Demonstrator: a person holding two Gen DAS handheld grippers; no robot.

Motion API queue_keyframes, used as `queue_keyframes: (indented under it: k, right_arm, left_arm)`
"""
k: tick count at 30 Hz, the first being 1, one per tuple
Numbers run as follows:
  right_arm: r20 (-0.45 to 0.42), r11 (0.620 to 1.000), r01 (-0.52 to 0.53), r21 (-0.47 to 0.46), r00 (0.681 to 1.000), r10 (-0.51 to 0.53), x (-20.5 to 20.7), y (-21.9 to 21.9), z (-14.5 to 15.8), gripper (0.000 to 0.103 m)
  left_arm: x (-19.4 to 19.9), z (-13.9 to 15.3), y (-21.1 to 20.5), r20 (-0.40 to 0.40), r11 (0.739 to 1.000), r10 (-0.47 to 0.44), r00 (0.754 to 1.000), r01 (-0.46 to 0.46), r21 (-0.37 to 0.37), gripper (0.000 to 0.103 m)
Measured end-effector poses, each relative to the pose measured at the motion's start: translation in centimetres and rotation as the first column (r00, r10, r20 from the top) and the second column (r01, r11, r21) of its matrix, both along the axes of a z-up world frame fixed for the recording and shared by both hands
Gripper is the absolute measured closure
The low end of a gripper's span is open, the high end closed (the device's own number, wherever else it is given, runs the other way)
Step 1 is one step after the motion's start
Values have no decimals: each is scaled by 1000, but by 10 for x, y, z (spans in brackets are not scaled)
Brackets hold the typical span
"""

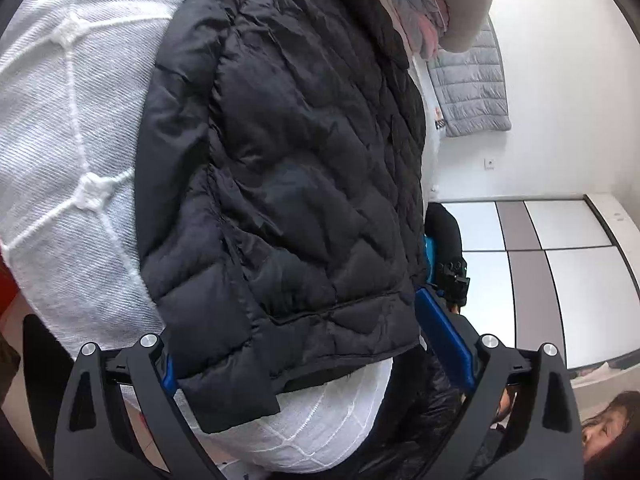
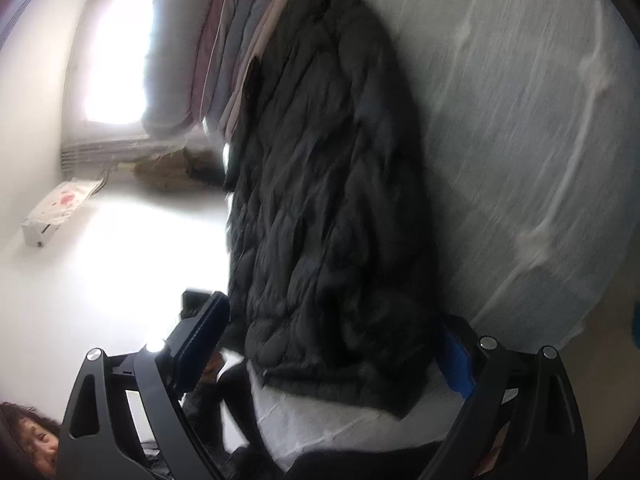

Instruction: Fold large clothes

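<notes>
One black jacket [image 1: 280,184] lying flat on white bedspread [image 1: 60,128], quilted, already doubled over, hem toward cameras, collar end far. Also showing in right wrist view as jacket [image 2: 328,220] on bedspread [image 2: 520,120], that frame blurring somewhat. Stacked bedding [image 1: 404,4] sitting at far end, touching jacket's far edge; same bedding [image 2: 224,52] showing pink and grey layers in right view.

Left gripper [image 1: 318,354] standing wide, both blue-padded fingers [image 1: 444,332] apart, hovering over jacket hem; hem corner lying between jaws, left pad mostly hiding behind fabric, no clamping visible. Right gripper [image 2: 334,350] also standing wide, near hem, one finger [image 2: 200,340] out past jacket's left edge, other finger [image 2: 456,360] beside right edge; jacket hem spanning gap between them, not pinched.

Grey quilted garment [image 1: 472,88] hanging against white wall at right in left view. Wardrobe [image 1: 540,264] with white and grey panels showing beyond bed. Bright window [image 2: 116,60] glaring at left in right view, small box [image 2: 56,212] lying near it. Person's face [image 1: 608,432] peeking in at lower corner of both views.
</notes>
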State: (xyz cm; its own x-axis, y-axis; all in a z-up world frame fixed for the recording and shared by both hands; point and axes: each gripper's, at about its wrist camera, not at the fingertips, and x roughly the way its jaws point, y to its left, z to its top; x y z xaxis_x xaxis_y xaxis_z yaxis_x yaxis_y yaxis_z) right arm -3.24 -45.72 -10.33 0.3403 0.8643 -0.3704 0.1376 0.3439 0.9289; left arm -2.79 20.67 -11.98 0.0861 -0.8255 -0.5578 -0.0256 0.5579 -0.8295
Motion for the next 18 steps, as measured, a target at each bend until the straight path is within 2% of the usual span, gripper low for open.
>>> queue_keyframes:
  k: [5,8,11,13,14,15,16,17,18]
  right_arm:
    - [2,994,32,106,999,-32,8,0,-8,11]
    - [30,994,3,112,1000,-6,7,5,-5,11]
    - [35,994,25,104,999,-28,5,7,-4,11]
    - [44,994,50,102,998,-55,2,5,-5,16]
    - [44,996,61,69,997,-65,-1,5,-5,19]
    - [40,997,68,44,997,-70,-4,5,-6,31]
    - [28,997,76,32,997,-77,-8,3,-10,50]
    - [10,995,93,20,996,-93,-12,3,-15,59]
    - [5,994,104,13,995,-104,-15,2,-19,75]
  left_arm:
    - [2,0,-8,1,1000,3,1000,-3,14,11]
    - [3,-2,-12,1,1000,1,1000,-1,19,11]
    - [5,-4,-10,3,1000,0,1000,0,24,11]
    - [6,-7,-12,-2,1000,8,1000,-8,23,11]
    - [6,-8,-12,-3,1000,8,1000,-8,23,11]
    - [6,-8,-13,-1,1000,7,1000,-7,25,11]
    - [5,-9,-14,2,1000,3,1000,-3,28,11]
    - [5,-8,-14,9,1000,1,1000,-1,29,10]
    - [5,-9,-13,14,1000,1,1000,-1,30,10]
